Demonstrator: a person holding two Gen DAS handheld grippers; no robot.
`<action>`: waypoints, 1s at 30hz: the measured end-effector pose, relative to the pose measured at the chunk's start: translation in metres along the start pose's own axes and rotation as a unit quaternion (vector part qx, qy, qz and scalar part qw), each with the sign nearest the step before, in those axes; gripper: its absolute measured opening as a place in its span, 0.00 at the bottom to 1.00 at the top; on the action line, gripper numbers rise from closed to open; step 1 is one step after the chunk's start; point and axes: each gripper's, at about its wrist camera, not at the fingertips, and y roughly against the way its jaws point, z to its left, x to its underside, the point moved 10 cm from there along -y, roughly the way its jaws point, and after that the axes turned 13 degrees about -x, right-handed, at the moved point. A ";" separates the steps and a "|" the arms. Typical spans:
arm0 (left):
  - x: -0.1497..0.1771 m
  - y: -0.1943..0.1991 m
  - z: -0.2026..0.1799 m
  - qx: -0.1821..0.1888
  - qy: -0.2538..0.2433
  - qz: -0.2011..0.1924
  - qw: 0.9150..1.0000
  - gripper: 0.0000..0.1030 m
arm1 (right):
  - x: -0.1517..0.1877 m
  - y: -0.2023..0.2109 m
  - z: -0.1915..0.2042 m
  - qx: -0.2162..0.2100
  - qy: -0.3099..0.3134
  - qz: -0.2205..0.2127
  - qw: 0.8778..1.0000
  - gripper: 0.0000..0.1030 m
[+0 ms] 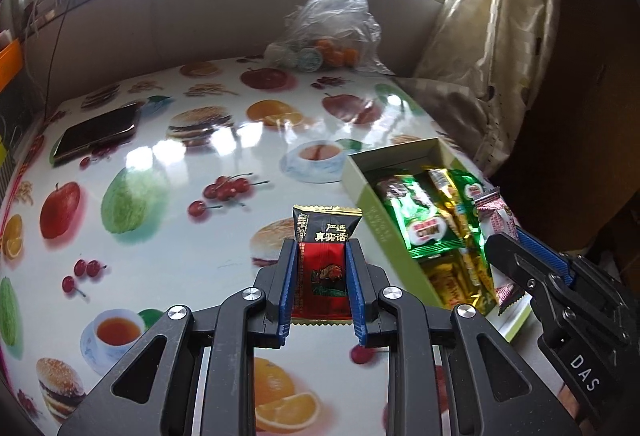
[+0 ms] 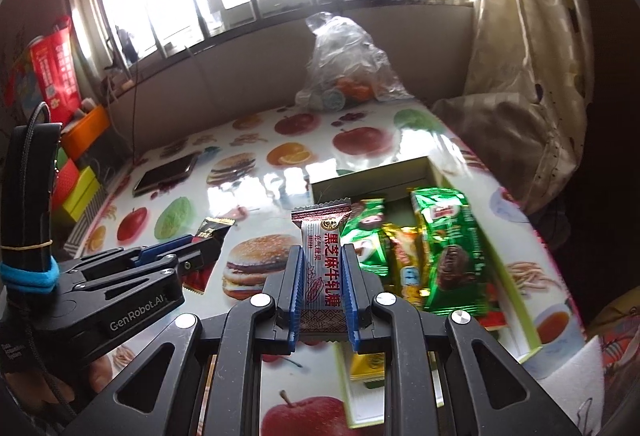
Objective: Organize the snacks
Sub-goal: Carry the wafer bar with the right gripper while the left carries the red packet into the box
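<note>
My left gripper point(image 1: 322, 256) is shut on a black-and-red snack packet point(image 1: 326, 236) with gold edges, held above the fruit-print table. Seen from the right wrist, that left gripper point(image 2: 200, 250) reaches in at the left with the same packet point(image 2: 210, 236). My right gripper point(image 2: 322, 264) is shut on a white-and-maroon nougat wrapper point(image 2: 322, 236), just left of the open green box point(image 2: 516, 272). In the left wrist view the right gripper point(image 1: 500, 232) hangs over the box point(image 1: 362, 191) with the wrapper point(image 1: 494, 209). Green snack packs point(image 2: 452, 244) and gold ones point(image 2: 404, 256) lie in the box.
A dark phone point(image 1: 98, 133) lies at the table's far left. A clear plastic bag point(image 1: 332, 27) with oranges and small packs sits at the far edge under the window. A curtain and cushion point(image 2: 516, 115) crowd the right side. Coloured boxes point(image 2: 80, 171) stand left of the table.
</note>
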 end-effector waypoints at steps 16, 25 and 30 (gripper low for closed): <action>-0.012 -0.010 -0.065 0.044 -0.031 0.010 0.998 0.24 | 0.008 0.026 -0.053 0.037 -0.023 0.000 0.999 0.17; -0.009 -0.028 -0.092 0.059 -0.044 0.026 0.997 0.24 | 0.025 0.020 -0.079 0.044 -0.044 0.019 0.998 0.17; -0.009 -0.033 -0.101 0.062 -0.050 0.030 0.996 0.24 | 0.027 0.018 -0.084 0.042 -0.050 0.023 0.998 0.17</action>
